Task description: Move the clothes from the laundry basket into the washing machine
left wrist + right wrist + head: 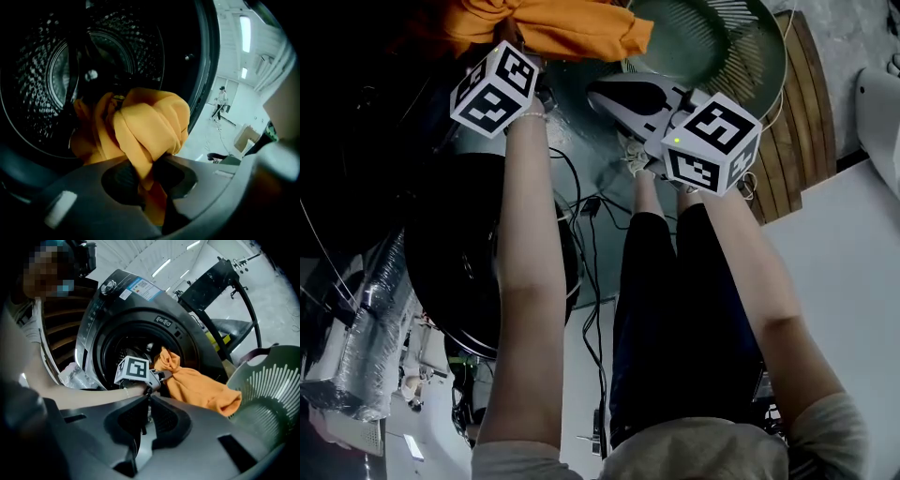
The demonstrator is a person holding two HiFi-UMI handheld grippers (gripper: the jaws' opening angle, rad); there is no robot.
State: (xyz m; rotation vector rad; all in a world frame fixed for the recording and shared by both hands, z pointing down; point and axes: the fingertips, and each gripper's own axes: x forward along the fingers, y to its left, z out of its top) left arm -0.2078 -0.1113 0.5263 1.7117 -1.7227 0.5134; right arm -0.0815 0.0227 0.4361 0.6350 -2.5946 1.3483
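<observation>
My left gripper (147, 176) is clenched on a bunched fold of the orange garment (150, 124). The garment hangs at the mouth of the washing machine drum (51, 61), its loose tail trailing out toward the laundry basket (267, 390). My right gripper (145, 420) is closed on nothing, near the basket. The cloth looks light, soft and floppy, so I judge a pinch on a thick gathered wad holds best, though the dangling tail could snag on the door rim.

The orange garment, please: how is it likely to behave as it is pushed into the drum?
Probably floppy: the orange garment sags from the left gripper in bunched folds. Likely light, since one pinch carries it. Its trailing end may drag or catch on the washing machine door rim.
</observation>
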